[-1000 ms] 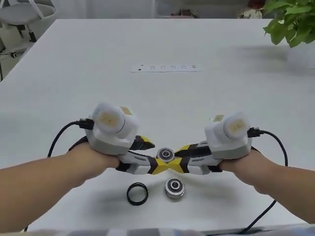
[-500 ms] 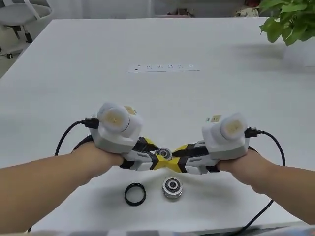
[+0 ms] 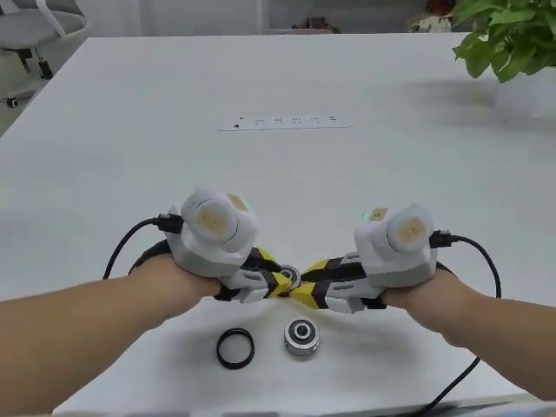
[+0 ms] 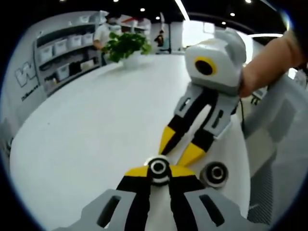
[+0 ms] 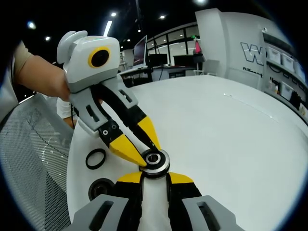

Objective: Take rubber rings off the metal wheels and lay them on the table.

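Both grippers meet tip-to-tip over the near edge of the surface (image 3: 365,156).

Left gripper (image 3: 274,281): fingers (image 4: 138,172) are clamped on the held wheel (image 4: 159,168), one yellow tip on each side of it.

Right gripper (image 3: 301,287): faces it from the opposite side. Its fingers (image 4: 168,138) are nearly together, with the tips at the same wheel's rim, on the side away from the left fingers. Can't tell if they're actually gripping or just touching. Also can't tell whether that wheel has its rubber on, too small.

The held wheel is off the surface, right between the two sets of fingertips, flat face toward the head camera.

On the surface, just nearer the person than the fingertips:
- The second wheel (image 3: 301,336) lies flat, almost straight below the right fingers' tips.
- The loose rubber ring (image 3: 234,347) lies flat just beside it on the left fingers' side, not touching it.

In the right gripper view the ring (image 5: 96,158) sits left of that gripper's fingers, under the left gripper's fingers.

Well beyond the fingertips, a power strip (image 3: 287,122) lies mid-surface and a plant (image 3: 504,39) stands at the far right.
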